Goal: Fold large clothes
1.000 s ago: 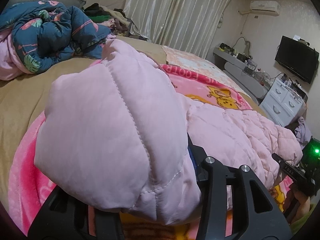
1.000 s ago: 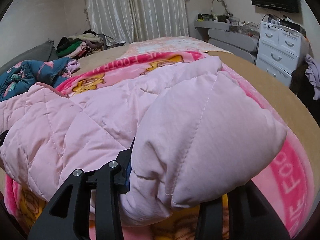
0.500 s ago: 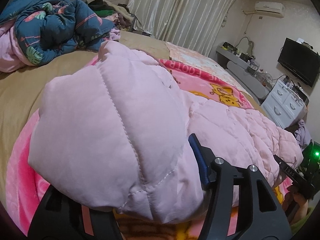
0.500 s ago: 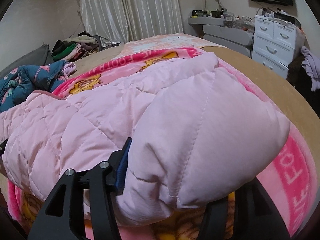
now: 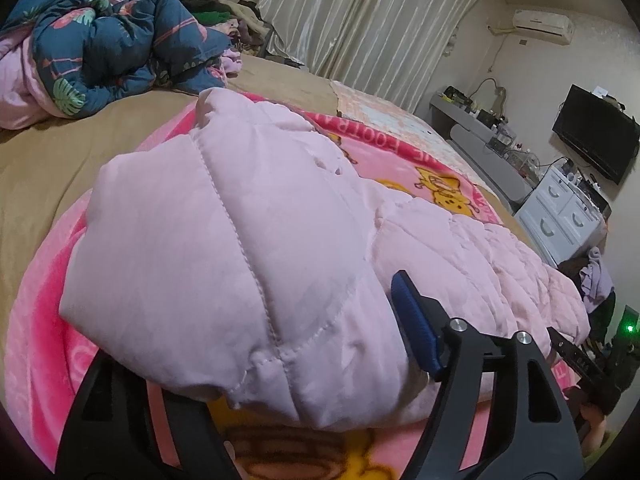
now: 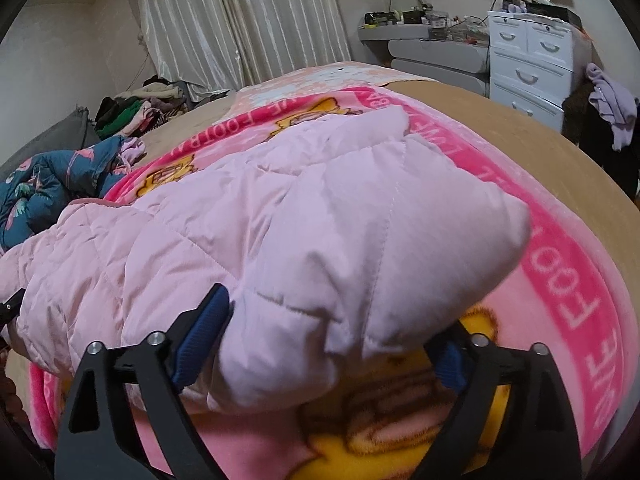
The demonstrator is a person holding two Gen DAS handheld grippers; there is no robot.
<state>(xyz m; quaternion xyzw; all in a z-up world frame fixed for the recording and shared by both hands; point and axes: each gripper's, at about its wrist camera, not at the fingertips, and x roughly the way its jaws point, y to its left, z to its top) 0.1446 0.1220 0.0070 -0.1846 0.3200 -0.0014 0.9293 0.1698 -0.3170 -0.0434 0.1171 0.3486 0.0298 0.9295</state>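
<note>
A pale pink quilted jacket (image 5: 248,240) lies across a pink cartoon blanket (image 5: 44,344) on the bed. Its puffy folded end sits between the jaws of my left gripper (image 5: 256,344), which are opening. The blue pad (image 5: 416,324) on the right stands just beside the fabric, and the left finger is hidden under the jacket. In the right wrist view the jacket's other folded end (image 6: 360,248) rests between the jaws of my right gripper (image 6: 336,320). They are opening wide, and both blue pads (image 6: 200,336) stand off the cloth.
A dark blue floral duvet (image 5: 104,48) is bunched at the bed's far left, with a pile of clothes (image 6: 132,112) behind it. The brown sheet (image 6: 520,132) runs to the bed's right edge. White drawers (image 6: 528,60), a grey shelf and curtains line the far wall.
Both pairs of jaws have spread apart and their blue pads now show. The jacket's folded ends have slackened and settled lower onto the blanket. The right gripper rolled slightly.
</note>
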